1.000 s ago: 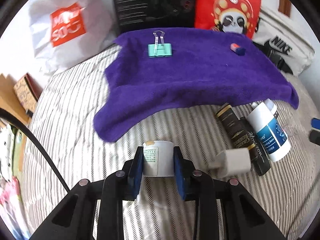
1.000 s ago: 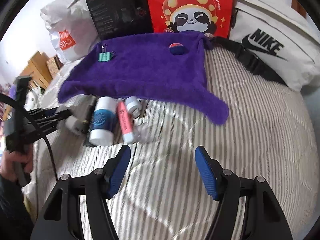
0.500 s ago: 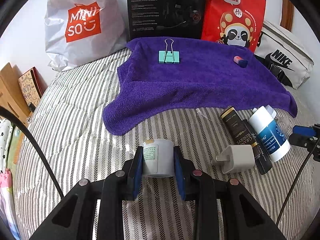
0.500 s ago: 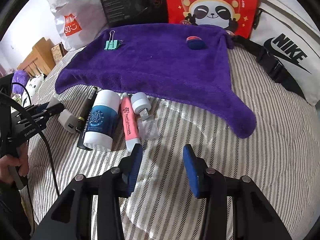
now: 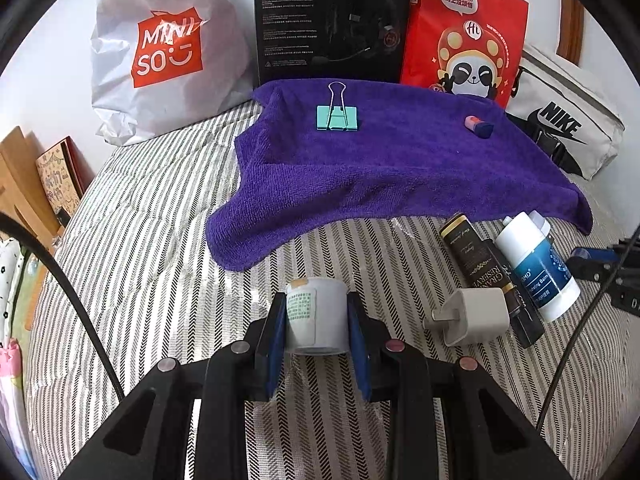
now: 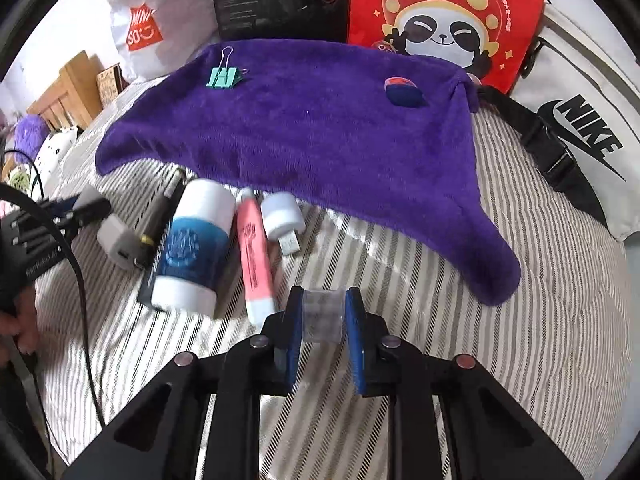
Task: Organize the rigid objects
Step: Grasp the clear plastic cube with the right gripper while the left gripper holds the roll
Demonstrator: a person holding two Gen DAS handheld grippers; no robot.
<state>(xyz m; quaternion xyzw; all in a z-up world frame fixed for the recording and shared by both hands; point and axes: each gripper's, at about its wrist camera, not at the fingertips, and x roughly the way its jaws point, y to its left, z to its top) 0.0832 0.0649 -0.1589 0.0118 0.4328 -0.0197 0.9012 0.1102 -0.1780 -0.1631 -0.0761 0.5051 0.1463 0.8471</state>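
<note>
My left gripper (image 5: 316, 322) is shut on a small white cylinder with a green label (image 5: 310, 308), held just above the striped bed cover. My right gripper (image 6: 322, 320) has its jaws closing, and both blue pads press on a small clear plastic cap (image 6: 322, 314). Just beyond that cap lie a pink highlighter (image 6: 254, 256), a white USB piece (image 6: 282, 218), a white-and-blue bottle (image 6: 194, 248), a black tube (image 5: 488, 272) and a white charger plug (image 5: 472, 316). On the purple towel (image 5: 400, 168) farther back sit a teal binder clip (image 5: 337, 118) and a pink-and-blue eraser (image 5: 479, 125).
Along the back stand a white shopping bag (image 5: 160, 52), a black box (image 5: 332, 20), a red panda bag (image 5: 464, 36) and a white bag with a black strap (image 6: 576, 128). Wooden furniture (image 6: 68, 88) and soft toys are at the left bed edge. A hand (image 6: 16, 320) grips the left tool.
The right jaws went from wide apart to closed on the clear cap, after the gripper came down beside the highlighter. The left gripper kept its hold on the white cylinder.
</note>
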